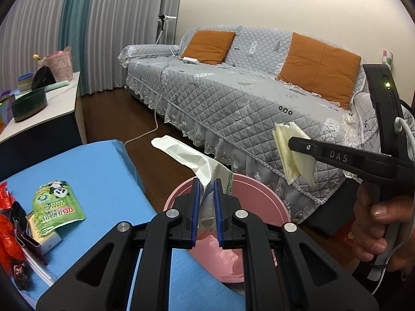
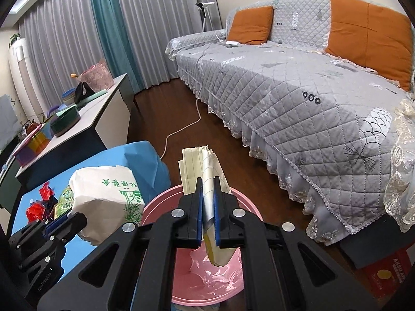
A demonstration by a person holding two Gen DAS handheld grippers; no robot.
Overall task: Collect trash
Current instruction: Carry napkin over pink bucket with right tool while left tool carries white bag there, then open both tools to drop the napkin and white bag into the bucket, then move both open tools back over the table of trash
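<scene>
My left gripper (image 1: 207, 181) is shut on a crumpled white wrapper (image 1: 186, 155) printed with green bamboo, and holds it over the rim of a pink bin (image 1: 259, 189). To the right, my right gripper (image 1: 291, 142) is shut on a folded cream paper (image 1: 293, 165), with a hand (image 1: 376, 223) on its handle. In the right wrist view the right gripper (image 2: 207, 181) pinches that lined paper (image 2: 199, 160) directly above the pink bin (image 2: 160, 199), which has a pink liner. The left gripper (image 2: 77, 220) shows at lower left with the wrapper (image 2: 103, 194).
A blue-covered table (image 1: 90, 176) left of the bin holds a green panda pouch (image 1: 57, 204), red wrappers (image 1: 7, 233) and a small box. A grey quilted sofa (image 1: 233, 103) stands close behind the bin. A white cable (image 1: 145, 134) crosses the wooden floor. A red box (image 2: 386, 274) lies at right.
</scene>
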